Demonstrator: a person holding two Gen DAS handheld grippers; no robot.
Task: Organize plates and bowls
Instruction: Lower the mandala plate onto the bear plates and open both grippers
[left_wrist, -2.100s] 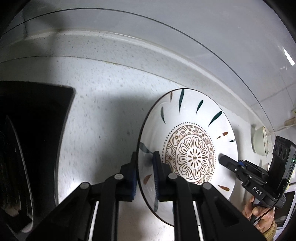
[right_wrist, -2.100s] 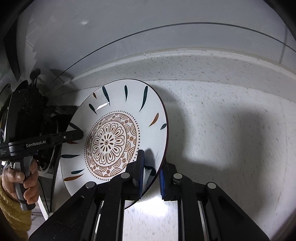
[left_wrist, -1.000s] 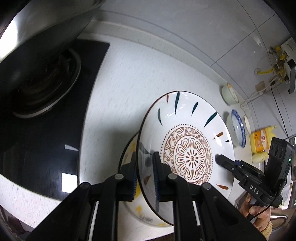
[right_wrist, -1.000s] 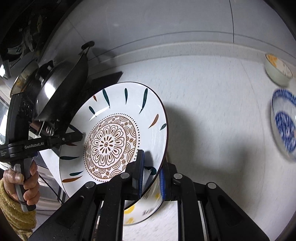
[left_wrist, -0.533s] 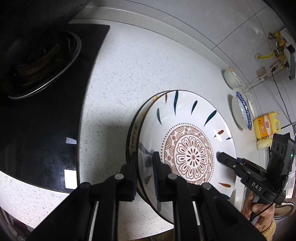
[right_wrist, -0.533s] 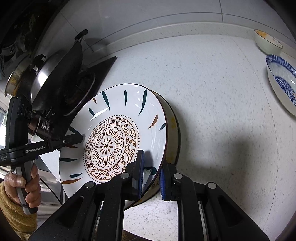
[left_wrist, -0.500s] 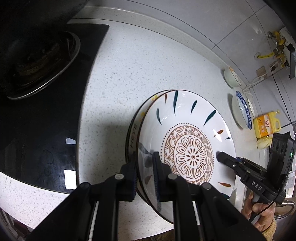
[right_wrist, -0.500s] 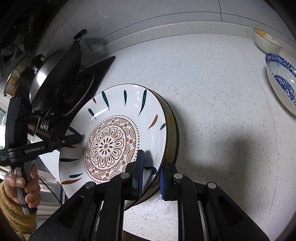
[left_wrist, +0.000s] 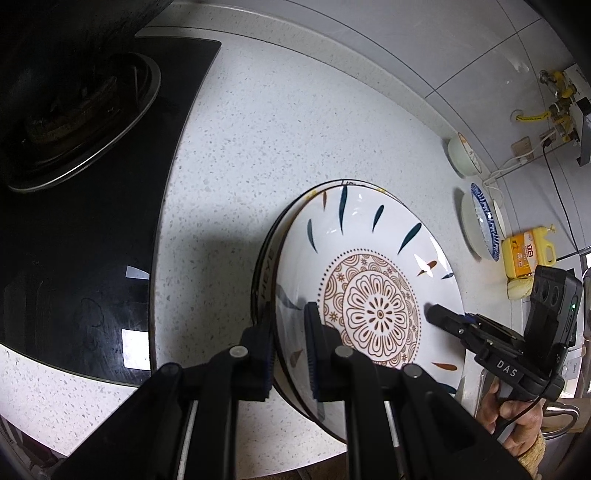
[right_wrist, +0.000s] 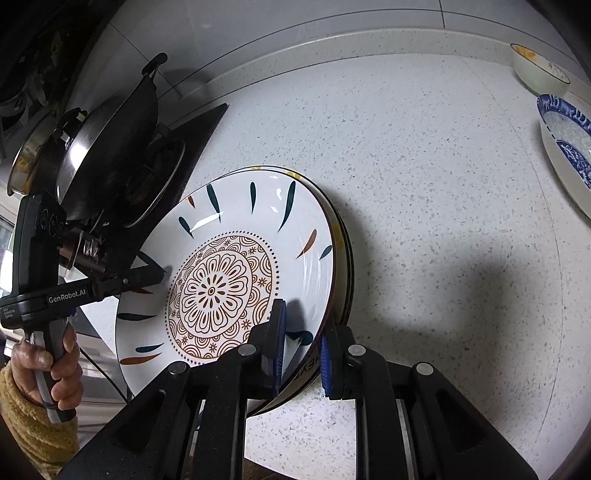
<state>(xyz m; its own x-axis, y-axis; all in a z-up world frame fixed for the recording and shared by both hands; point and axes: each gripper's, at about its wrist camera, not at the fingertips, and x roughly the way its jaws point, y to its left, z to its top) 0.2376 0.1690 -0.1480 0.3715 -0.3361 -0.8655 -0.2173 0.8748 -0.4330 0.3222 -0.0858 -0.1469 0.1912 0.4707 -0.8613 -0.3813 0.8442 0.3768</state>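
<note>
A white plate with a brown mandala centre and dark leaf marks (left_wrist: 380, 314) (right_wrist: 221, 291) lies nested over a second, dark-rimmed plate with yellow marks (left_wrist: 264, 273) (right_wrist: 345, 251) on the speckled counter. Whether the two plates touch all round I cannot tell. My left gripper (left_wrist: 290, 321) is shut on the mandala plate's left rim, and its tip also shows in the right wrist view (right_wrist: 155, 275). My right gripper (right_wrist: 301, 328) is shut on the opposite rim, and the left wrist view shows its tip (left_wrist: 437, 317) too. A hand holds each gripper's handle.
A black hob (left_wrist: 92, 184) with a wok (right_wrist: 110, 147) lies left of the plates. To the right stand a blue-patterned bowl (left_wrist: 480, 225) (right_wrist: 565, 140), a small white bowl (left_wrist: 461, 155) (right_wrist: 535, 70) and a yellow bottle (left_wrist: 528, 254). The counter's front edge is close below the plates.
Both grippers have come down with the mandala plate, from up by the wall to the counter. The lower plate came into view beneath it, and the gap between them has closed.
</note>
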